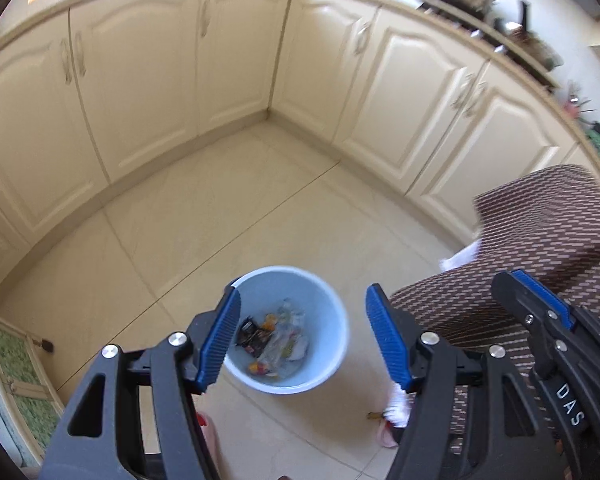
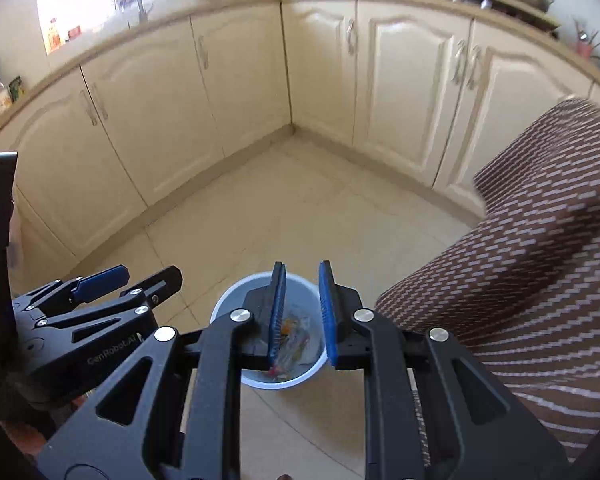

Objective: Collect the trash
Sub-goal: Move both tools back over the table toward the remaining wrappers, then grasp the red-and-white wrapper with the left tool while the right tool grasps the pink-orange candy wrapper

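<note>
Floor: pale cream glazed tile floor (image 1: 204, 232), thin darker grout lines, bordered by a cream cabinet plinth (image 1: 228, 136) along two walls. Standing on it: one round light-blue plastic bin (image 1: 332, 320), upright (mixed wrappers and clear plastic scraps (image 1: 278, 340) inside), well clear of the plinth.

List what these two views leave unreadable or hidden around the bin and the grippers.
- Bin contents: a heap of wrappers; single items too small and blurred in both views.
- Bin's near rim, right wrist view: covered by the right gripper.
- Floor right of the bin: hidden by patterned cloth.
- Small thing on the floor, left wrist view: half behind the left gripper.
- Counter items: motion-blurred.
</note>
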Available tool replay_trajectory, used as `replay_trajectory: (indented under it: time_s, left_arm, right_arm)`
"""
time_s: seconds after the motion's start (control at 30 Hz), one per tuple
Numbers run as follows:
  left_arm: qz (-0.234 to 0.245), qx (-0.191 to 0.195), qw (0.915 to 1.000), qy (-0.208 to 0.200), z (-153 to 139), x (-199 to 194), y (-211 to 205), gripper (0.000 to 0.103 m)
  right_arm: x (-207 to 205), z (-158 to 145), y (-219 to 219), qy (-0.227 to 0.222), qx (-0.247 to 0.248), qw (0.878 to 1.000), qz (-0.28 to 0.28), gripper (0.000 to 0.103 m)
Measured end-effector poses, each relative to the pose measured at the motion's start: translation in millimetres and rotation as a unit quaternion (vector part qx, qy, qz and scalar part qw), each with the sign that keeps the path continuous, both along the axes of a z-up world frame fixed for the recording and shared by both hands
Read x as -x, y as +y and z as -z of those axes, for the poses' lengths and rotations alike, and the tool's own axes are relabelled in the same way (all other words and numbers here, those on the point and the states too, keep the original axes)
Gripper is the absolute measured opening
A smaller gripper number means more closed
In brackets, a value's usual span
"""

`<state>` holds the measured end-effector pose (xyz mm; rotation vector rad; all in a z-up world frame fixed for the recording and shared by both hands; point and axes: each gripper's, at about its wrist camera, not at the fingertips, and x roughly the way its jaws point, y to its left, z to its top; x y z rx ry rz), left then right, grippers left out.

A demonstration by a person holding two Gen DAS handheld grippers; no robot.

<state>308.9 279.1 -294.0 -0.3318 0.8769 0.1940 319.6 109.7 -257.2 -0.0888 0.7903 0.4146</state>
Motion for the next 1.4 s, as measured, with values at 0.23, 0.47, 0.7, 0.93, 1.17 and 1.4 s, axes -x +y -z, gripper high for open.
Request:
replay_trajectory:
  time_s: [0.23, 0.47, 0.7, 0.93, 1.17, 1.4]
  left_arm:
    - [0.062, -0.026, 0.9953, -0.070, -77.9, 30.4, -79.3, 0.066]
    - [0.151, -0.044, 0.9812, -0.111, -134.4, 47.2, -174.8, 0.069]
    - [0.231, -0.037, 0.9665, -0.106, -149.4, 35.8, -267.0, 0.069]
    - [0.276, -0.047, 0.9570, -0.078, -143.9, 16.0, -350.6, 0.069]
    - [0.294, -0.046, 0.9542, -0.025, -124.9, -25.1, -406.6, 0.069]
    - [0.277, -0.047, 0.9598, -0.005, -116.9, -54.8, -423.4, 0.069]
  right_arm:
    - [60.8, -82.7, -76.4, -0.089, -0.032, 0.994, 0.047, 0.050]
    - [114.2, -129.9, -171.4, -0.143, -0.057, 0.980, 0.123, 0.052]
    - [141.6, -136.5, -277.4, -0.152, -0.065, 0.961, 0.221, 0.054]
    - [132.4, -134.1, -353.8, -0.134, -0.080, 0.949, 0.274, 0.060]
    - [117.4, -131.9, -391.1, -0.129, -0.100, 0.942, 0.292, 0.064]
    - [96.6, -132.2, -403.3, -0.104, -0.118, 0.943, 0.292, 0.066]
